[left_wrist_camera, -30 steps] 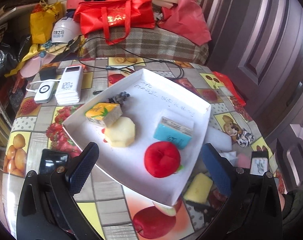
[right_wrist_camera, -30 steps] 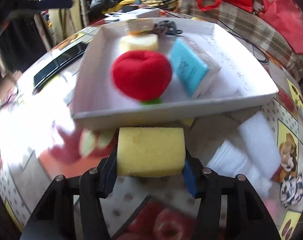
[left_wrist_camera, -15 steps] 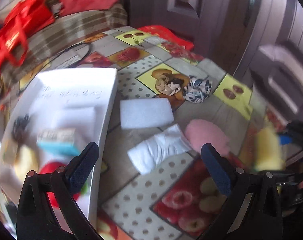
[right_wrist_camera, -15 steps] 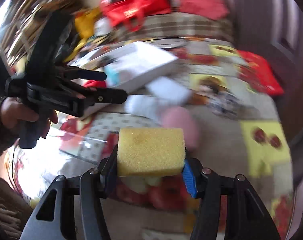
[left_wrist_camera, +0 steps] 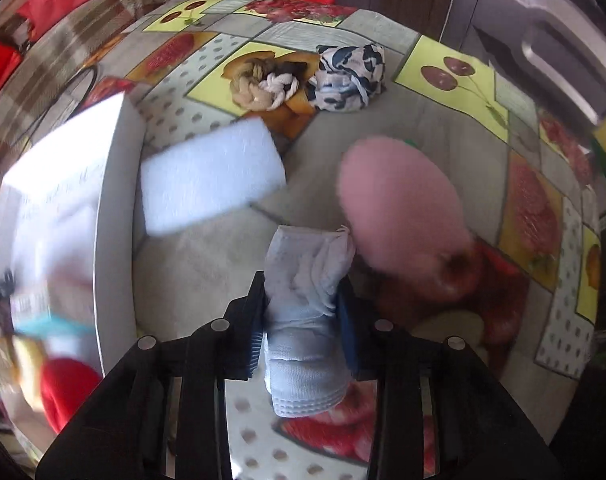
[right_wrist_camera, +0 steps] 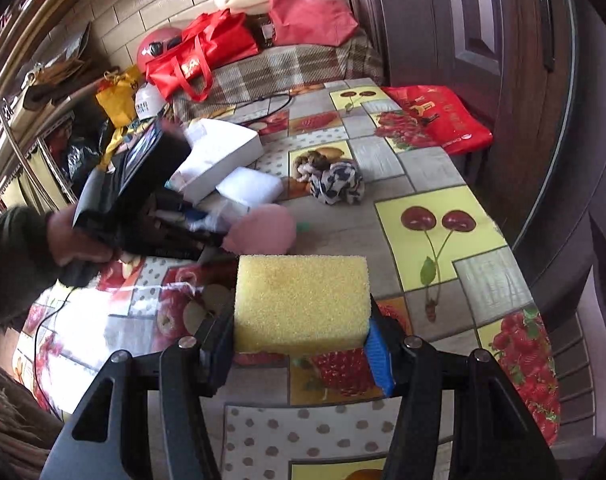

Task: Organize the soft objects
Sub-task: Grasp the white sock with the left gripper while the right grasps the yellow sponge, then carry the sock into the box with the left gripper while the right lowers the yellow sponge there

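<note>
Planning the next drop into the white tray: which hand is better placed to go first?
Left, probably. The left tongs, closing on the white cloth, sit right beside the white tray; the right tongs hold the yellow sponge farther away.

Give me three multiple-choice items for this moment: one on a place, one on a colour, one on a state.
1. Where does the white foam block lie?
A. on the table beside the white tray
B. inside the tray
C. on the red bag

2. What colour is the sponge in the right gripper?
A. blue
B. yellow
C. pink

3. What is between the jaws of the left gripper?
A. nothing
B. the pink plush
C. a white folded cloth

Answers: 1 A, it rests on the tablecloth against the white tray wall; 2 B, its yellow face fills the jaws; 3 C, the closing jaws flank the cloth.
</note>
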A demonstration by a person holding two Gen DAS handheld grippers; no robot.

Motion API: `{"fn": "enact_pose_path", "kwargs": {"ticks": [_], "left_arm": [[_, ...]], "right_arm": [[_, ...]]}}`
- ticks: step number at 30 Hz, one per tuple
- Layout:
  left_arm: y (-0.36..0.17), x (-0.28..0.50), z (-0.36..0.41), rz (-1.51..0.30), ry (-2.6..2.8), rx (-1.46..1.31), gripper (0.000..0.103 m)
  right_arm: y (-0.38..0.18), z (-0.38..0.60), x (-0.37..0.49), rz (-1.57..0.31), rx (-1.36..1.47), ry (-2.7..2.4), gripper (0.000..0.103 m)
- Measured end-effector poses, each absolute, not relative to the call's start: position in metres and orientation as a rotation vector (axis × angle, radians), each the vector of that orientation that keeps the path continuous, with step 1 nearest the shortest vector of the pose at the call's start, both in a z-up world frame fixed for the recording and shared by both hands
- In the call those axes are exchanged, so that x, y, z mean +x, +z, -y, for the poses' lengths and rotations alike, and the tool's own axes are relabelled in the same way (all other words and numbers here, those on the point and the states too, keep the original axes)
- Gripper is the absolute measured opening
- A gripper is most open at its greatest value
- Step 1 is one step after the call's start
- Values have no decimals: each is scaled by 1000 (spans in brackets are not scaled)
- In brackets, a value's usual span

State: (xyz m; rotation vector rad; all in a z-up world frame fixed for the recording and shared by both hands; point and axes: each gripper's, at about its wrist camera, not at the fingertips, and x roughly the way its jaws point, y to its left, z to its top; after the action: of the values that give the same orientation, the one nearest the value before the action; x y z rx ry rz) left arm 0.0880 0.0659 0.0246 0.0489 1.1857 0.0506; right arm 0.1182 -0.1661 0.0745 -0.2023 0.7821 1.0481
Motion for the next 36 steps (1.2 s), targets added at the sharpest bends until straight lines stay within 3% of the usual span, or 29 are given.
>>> {"fn": "enact_pose_path", "kwargs": {"ticks": [6, 10, 17, 36], "left_arm": [[55, 37, -74, -1051, 126, -161, 31], [107, 1, -75, -912, 221, -237, 31], [188, -62, -85, -730, 429, -181, 31], [213, -123, -120, -601, 558, -243, 31]], "right_arm": [[93, 152, 114, -735, -147, 1076, 56], [114, 138, 112, -694, -77, 1093, 56], [151, 111, 105, -627, 37, 1145, 56], [185, 68, 74, -565, 11, 1229, 56]]}}
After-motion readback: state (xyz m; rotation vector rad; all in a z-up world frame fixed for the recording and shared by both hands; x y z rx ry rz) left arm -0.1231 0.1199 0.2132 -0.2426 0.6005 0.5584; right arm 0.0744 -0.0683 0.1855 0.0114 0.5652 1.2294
